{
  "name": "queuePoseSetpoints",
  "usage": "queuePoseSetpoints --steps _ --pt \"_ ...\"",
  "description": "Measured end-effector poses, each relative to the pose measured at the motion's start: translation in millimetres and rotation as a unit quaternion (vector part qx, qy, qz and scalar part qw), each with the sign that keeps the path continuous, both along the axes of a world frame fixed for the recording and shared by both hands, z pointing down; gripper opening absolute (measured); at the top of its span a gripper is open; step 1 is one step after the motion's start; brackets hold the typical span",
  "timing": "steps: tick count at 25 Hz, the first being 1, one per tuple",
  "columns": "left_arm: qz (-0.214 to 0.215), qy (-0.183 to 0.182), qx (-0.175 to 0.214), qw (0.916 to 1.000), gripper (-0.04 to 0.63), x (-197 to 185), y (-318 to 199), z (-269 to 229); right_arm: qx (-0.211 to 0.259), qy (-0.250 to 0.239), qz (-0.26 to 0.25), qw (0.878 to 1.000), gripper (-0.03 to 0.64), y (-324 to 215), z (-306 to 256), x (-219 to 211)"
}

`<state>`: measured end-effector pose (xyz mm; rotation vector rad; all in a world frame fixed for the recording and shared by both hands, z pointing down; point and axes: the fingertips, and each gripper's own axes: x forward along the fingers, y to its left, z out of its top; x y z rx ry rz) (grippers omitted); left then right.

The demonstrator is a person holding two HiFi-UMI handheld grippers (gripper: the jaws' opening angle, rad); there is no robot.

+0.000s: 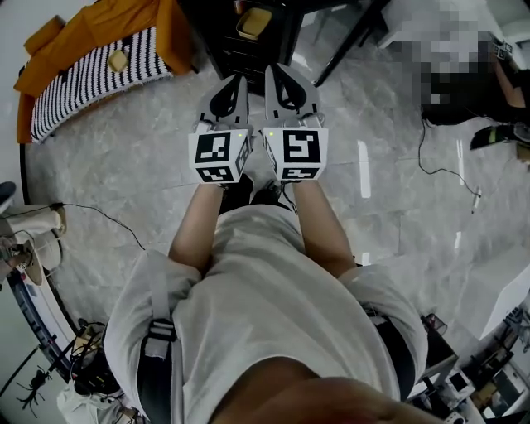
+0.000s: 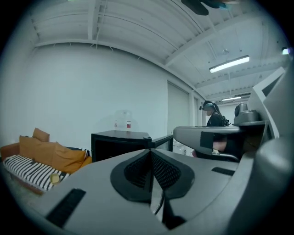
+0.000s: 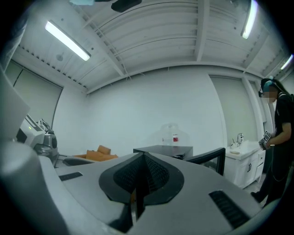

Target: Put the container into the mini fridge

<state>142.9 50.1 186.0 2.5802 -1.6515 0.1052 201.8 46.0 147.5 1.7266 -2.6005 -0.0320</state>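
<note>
A clear container (image 2: 124, 120) with a red label stands on top of the black mini fridge (image 2: 117, 144), a few steps ahead of me. The right gripper view shows the same container (image 3: 173, 134) on the fridge (image 3: 165, 150), whose door (image 3: 212, 159) hangs open to the right. In the head view the fridge (image 1: 240, 45) is at the top centre, with a pale square thing (image 1: 254, 22) on it. I hold my left gripper (image 1: 233, 80) and right gripper (image 1: 279, 73) side by side at waist height, pointing at the fridge. Both are shut and hold nothing.
A sofa (image 1: 91, 58) with orange cushions and a striped blanket stands left of the fridge. A person in black (image 3: 278, 137) stands at the right by a white sink cabinet (image 3: 243, 158). Cables (image 1: 447, 170) lie on the marble floor; black table legs (image 1: 348, 41) slant beside the fridge.
</note>
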Motion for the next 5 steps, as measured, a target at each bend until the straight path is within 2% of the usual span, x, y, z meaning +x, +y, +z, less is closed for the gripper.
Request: queuePoseSetpoints --steps 5 --pt "0.001 -0.003 0.001 1.0000 0.012 3.8 -3.5 1.4 -0.005 -0.004 -0.004 1.000 0.038 -3.9 3.6 3.6"
